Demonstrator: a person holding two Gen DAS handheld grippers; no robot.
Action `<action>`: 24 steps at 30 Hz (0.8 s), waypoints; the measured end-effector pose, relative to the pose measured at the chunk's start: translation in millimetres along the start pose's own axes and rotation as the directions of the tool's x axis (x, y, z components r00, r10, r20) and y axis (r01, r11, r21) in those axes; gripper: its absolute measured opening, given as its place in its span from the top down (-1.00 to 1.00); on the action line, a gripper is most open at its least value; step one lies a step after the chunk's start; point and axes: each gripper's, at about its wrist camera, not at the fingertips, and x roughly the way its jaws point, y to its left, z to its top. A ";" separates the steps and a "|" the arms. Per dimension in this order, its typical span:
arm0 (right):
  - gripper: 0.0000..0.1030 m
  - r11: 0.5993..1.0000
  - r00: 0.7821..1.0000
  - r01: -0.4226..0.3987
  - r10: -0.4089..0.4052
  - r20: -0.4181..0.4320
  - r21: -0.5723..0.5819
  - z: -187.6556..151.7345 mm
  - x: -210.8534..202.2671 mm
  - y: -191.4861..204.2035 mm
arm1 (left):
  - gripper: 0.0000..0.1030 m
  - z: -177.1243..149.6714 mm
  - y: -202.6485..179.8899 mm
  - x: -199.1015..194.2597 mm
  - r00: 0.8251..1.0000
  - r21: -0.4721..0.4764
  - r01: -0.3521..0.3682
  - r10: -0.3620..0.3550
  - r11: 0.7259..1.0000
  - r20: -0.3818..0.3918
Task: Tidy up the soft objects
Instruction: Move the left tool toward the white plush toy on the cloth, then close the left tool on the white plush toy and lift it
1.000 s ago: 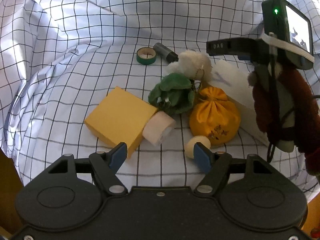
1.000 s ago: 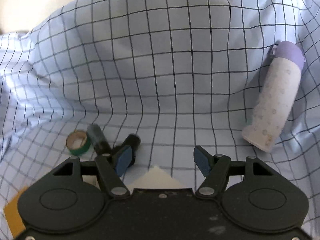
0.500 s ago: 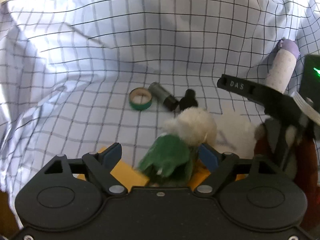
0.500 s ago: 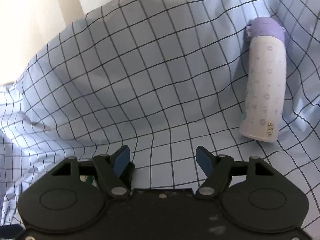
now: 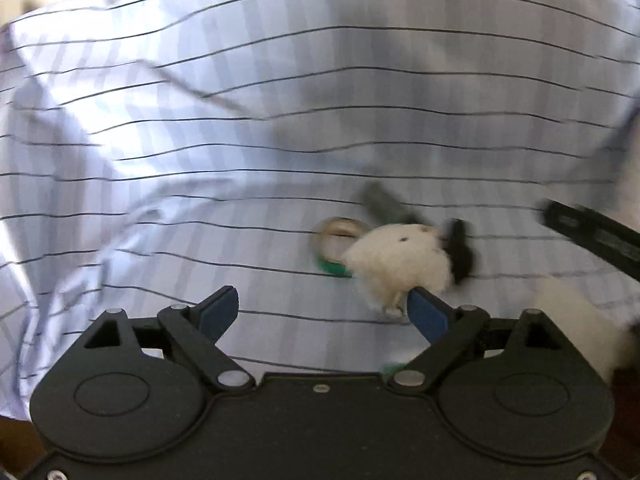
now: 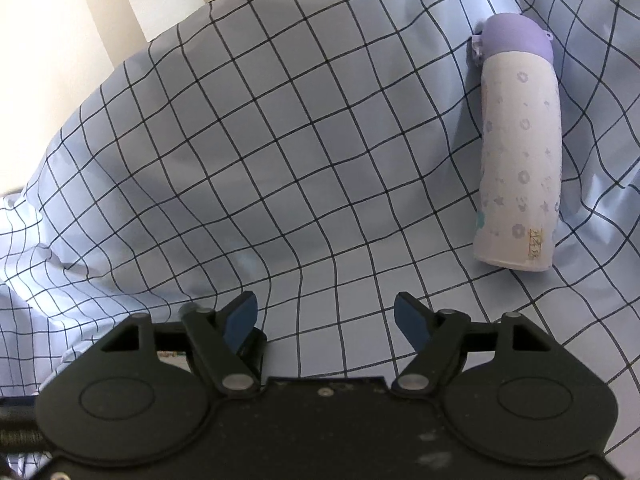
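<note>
The left wrist view is blurred by motion. A white fluffy toy (image 5: pixel 400 264) lies on the checked cloth (image 5: pixel 240 140), just beyond the right fingertip (image 5: pixel 420 308) of my left gripper (image 5: pixel 322 298). The jaws of that gripper are opening, with only cloth between them. A sliver of the green plush (image 5: pixel 392 368) peeks out under the gripper body. My right gripper (image 6: pixel 326 304) hovers over bare checked cloth (image 6: pixel 280 160); its jaws are opening too and hold nothing. Part of that right gripper (image 5: pixel 592 232) shows at the right edge of the left wrist view.
A green tape ring (image 5: pixel 334 240), a grey cylinder (image 5: pixel 384 204) and a black piece (image 5: pixel 460 252) lie right behind the white toy. A white bottle with a purple cap (image 6: pixel 520 152) lies on the cloth at the right. The cloth rises in folds behind.
The left view has swept forward over the pile: the yellow box, orange pouch and most of the green plush have left the frame, and its jaws stand wider. The right view rolled, losing the tape ring.
</note>
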 end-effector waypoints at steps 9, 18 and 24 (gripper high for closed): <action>-0.51 1.000 1.000 0.004 -0.004 -0.001 0.012 -0.3 1.2 -0.4 | -0.70 -3.6 39.0 0.5 0.999 -0.172 -0.023 0.015 0.985 -0.050; -0.56 1.000 1.000 0.004 -0.003 -0.012 0.031 0.5 3.2 -2.7 | -0.78 -0.5 -6.6 16.2 0.993 0.099 0.113 -0.109 0.989 -0.045; -0.57 0.999 1.000 0.005 -0.004 -0.015 0.049 0.6 3.6 -3.8 | -0.62 -3.9 -22.8 43.4 0.993 0.198 0.106 -0.092 0.974 -0.081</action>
